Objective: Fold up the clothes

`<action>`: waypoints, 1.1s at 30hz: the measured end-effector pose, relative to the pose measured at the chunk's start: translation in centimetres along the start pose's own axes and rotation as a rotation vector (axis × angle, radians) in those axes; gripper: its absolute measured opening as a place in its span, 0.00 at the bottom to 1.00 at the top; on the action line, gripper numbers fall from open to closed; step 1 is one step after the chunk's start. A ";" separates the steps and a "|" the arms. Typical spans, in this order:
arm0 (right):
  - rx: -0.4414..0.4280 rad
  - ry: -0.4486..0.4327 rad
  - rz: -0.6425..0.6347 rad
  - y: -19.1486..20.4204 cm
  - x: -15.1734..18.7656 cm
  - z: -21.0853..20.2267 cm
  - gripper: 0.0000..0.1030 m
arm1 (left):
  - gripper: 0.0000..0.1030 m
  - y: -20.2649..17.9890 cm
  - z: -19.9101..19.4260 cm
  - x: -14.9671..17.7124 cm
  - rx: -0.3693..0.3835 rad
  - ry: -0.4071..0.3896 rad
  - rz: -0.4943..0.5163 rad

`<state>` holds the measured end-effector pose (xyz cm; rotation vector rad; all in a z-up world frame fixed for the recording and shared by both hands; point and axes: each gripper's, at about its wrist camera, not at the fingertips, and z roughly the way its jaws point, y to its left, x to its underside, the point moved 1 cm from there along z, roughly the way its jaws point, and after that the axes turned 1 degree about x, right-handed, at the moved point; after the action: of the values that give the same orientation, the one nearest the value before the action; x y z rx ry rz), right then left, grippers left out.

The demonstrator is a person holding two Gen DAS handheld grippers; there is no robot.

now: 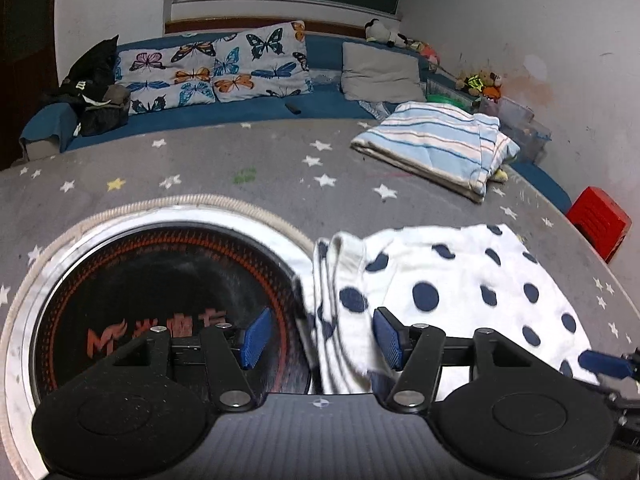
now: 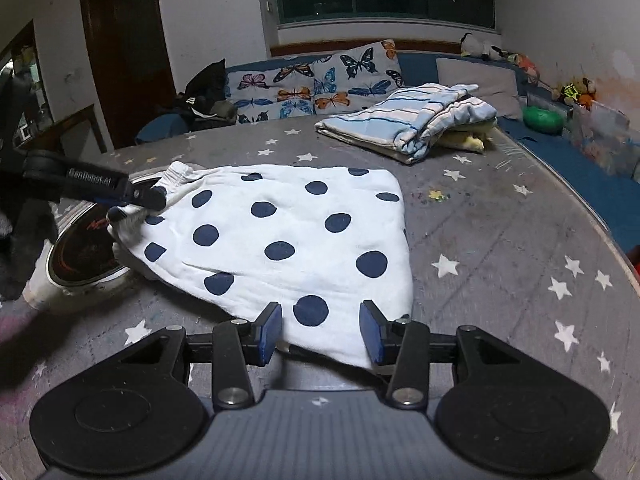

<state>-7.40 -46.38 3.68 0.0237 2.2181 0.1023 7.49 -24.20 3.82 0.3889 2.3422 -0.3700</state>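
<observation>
The polka-dot garment (image 2: pixel 288 236) lies flat on the grey star-printed table (image 2: pixel 500 240), white with dark blue dots. Its far edge and right edge are straight and free, with open tablecloth to the right of it up to the round rim of the table. Its left end, with the gathered waistband (image 1: pixel 340 256), hangs a little over the round hotplate (image 1: pixel 160 280) that is set in the table. Behind it, well apart, rests a folded striped cloth (image 2: pixel 404 120) near the far rim; between the two the table is bare.

The left gripper (image 1: pixel 320 336) comes in low from the left side and points across the hotplate. Its jaws stand apart, with the bunched waistband edge between the blue pads (image 1: pixel 256 338). In the right wrist view the fingertips seem to touch this cloth, but the picture is blurred there, so I cannot tell if they press it.

The right gripper (image 2: pixel 320 332) is held low at the near edge of the garment and points over the table toward the sofa (image 2: pixel 420 64). Its jaws are apart, and the near hem lies between the pads (image 2: pixel 270 330) without being pinched.
</observation>
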 end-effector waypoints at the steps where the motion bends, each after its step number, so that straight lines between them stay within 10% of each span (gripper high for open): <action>1: 0.002 -0.001 0.004 0.0 0.0 0.0 0.52 | 0.60 0.0 -0.1 0.1 0.001 0.002 -0.003; 17: 0.037 -0.039 0.051 0.5 0.7 -0.5 1.00 | 0.87 -0.4 -1.9 1.6 0.011 -0.008 0.008; 33: 0.050 -0.060 0.109 1.8 0.9 -1.7 1.00 | 1.00 -1.4 -3.9 3.6 0.031 -0.025 0.068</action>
<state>-9.32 -44.62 4.10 0.1733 2.1592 0.1053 2.08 -23.46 4.19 0.4750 2.2948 -0.3768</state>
